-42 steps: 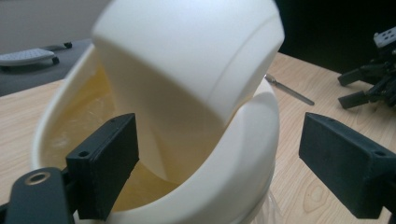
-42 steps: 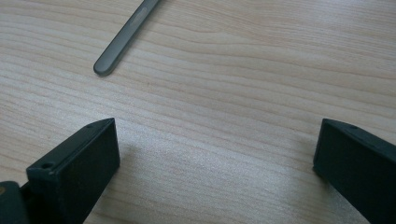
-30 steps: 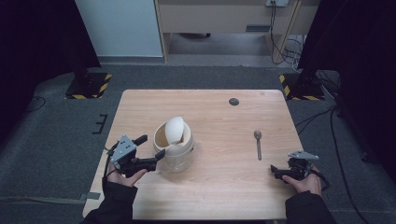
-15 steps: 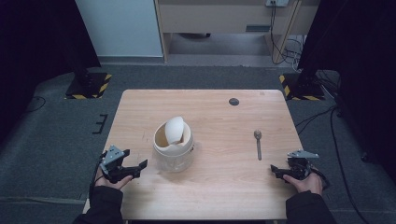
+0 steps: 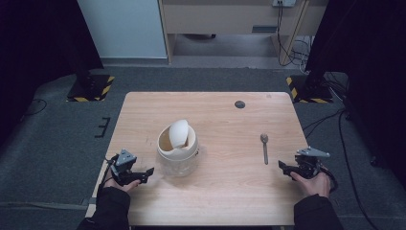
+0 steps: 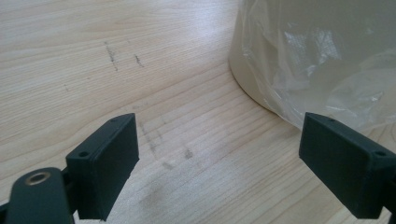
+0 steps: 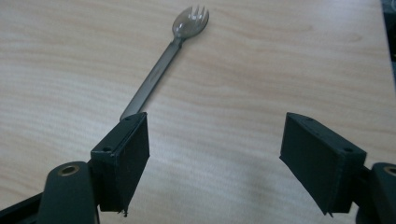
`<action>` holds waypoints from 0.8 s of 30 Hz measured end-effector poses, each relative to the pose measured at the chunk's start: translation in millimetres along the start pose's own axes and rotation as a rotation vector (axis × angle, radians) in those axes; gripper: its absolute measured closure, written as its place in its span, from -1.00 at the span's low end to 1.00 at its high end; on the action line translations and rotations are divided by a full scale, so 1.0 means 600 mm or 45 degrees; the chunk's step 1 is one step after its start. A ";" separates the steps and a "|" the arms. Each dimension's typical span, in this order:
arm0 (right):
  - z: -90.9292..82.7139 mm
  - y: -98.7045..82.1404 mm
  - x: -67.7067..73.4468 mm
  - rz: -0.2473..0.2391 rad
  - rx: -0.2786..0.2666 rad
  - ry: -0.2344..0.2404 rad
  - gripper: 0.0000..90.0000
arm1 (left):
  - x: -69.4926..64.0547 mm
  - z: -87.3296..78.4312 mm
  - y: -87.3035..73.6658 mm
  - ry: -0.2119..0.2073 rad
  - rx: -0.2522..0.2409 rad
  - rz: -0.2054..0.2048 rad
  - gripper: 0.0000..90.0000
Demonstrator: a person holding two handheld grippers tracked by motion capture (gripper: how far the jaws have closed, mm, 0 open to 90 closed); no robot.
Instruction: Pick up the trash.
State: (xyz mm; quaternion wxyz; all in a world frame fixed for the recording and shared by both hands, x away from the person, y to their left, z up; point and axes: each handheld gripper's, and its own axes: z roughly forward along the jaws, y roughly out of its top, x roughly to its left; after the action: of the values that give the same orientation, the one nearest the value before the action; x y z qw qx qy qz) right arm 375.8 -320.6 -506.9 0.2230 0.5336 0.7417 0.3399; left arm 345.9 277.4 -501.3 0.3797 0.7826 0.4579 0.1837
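- The wooden table (image 5: 225,187) is a pale rectangle; its far edge runs toward 12 o'clock, its near edge lies at 6 o'clock between the person's two sleeves.
- The left gripper (image 5: 142,174) sits at the table's 8 o'clock corner, close to the left edge, jaws spread wide with nothing between them; in the left gripper view (image 6: 219,154) only bare wood lies in the gap.
- The right gripper (image 5: 283,167) rests at about 4 o'clock near the right edge, jaws likewise spread and empty (image 7: 215,154).
- A cream bin (image 5: 177,148) with a tilted swing lid stands just left of the table's centre; a clear plastic liner (image 6: 336,70) hangs around its body. It lies at roughly 2 o'clock from the left gripper, near but apart.
- A metal spork (image 5: 265,147) lies flat at about 3 o'clock of centre, tines toward the far edge; in the right gripper view (image 7: 166,58) its handle end runs down behind the left-hand jaw, at about 10 o'clock.
- Open wood stretches between bin and spork, and across the whole near strip between the grippers.
- A small dark round disc (image 5: 240,104) sits near the far edge at 12 o'clock.
- Beyond the table: grey carpet, two stand bases with yellow-black striped tape (image 5: 91,88), cables at 2 o'clock, and a light cabinet.
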 end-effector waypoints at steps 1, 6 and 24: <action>0.000 0.005 0.001 0.007 -0.011 -0.004 -0.47 | 0.000 0.000 0.000 -0.001 -0.001 -0.001 -0.74; -0.004 0.036 0.007 0.037 -0.090 -0.005 -0.42 | 0.001 -0.001 -0.001 0.000 0.002 -0.006 -0.74; 0.060 0.117 0.039 0.023 -0.136 -0.042 -0.26 | 0.001 0.000 0.001 -0.011 0.004 -0.005 -0.73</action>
State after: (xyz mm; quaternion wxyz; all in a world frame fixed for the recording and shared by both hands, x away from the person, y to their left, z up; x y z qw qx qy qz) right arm 437.9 -275.1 -478.2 0.2603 0.5332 0.7138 0.3720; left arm 346.2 277.7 -500.9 0.3808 0.7830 0.4583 0.1788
